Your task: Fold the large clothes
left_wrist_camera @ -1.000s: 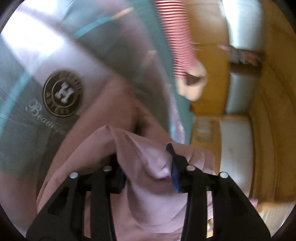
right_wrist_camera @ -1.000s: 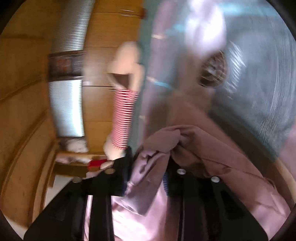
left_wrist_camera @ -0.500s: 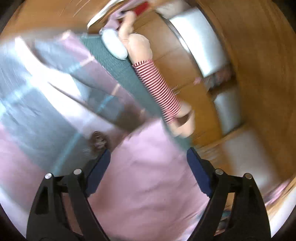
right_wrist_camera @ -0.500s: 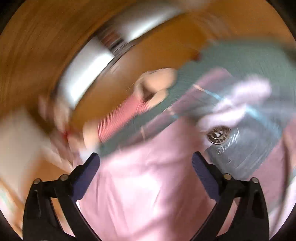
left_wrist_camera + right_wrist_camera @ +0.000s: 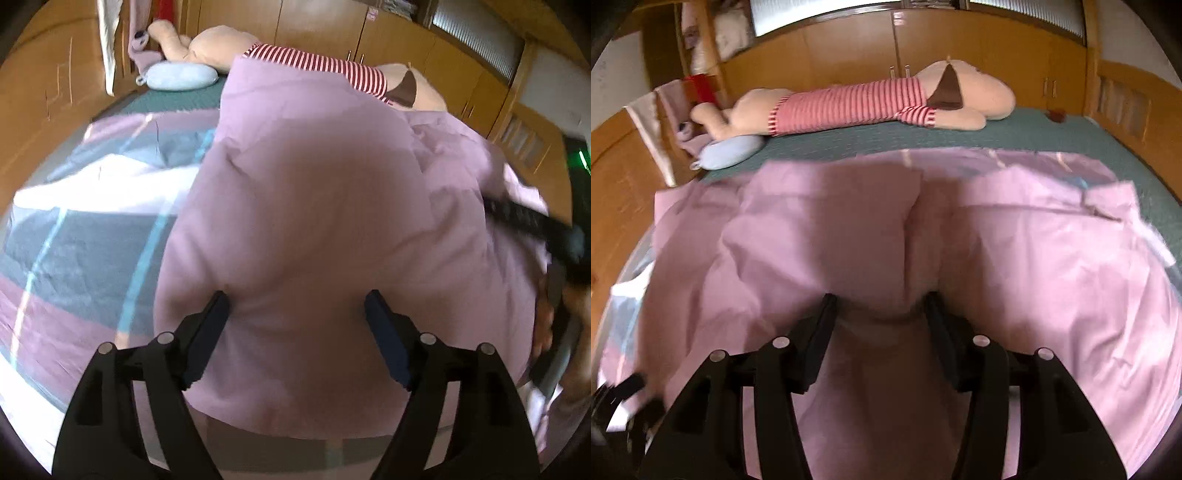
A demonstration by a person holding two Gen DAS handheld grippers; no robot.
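On the bed [image 5: 1071, 136] the pink sheet [image 5: 314, 206] lies spread in front of the plush toy [image 5: 857, 103], both the left gripper [image 5: 297, 310] and the right gripper [image 5: 881, 306] closing above it, pinching nothing.

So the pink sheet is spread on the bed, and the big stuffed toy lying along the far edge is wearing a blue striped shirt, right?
Not quite. The stuffed toy along the far edge of the bed wears a red and white striped shirt, not a blue one; the right wrist view shows it clearly. The pink sheet is spread on the bed as you said.
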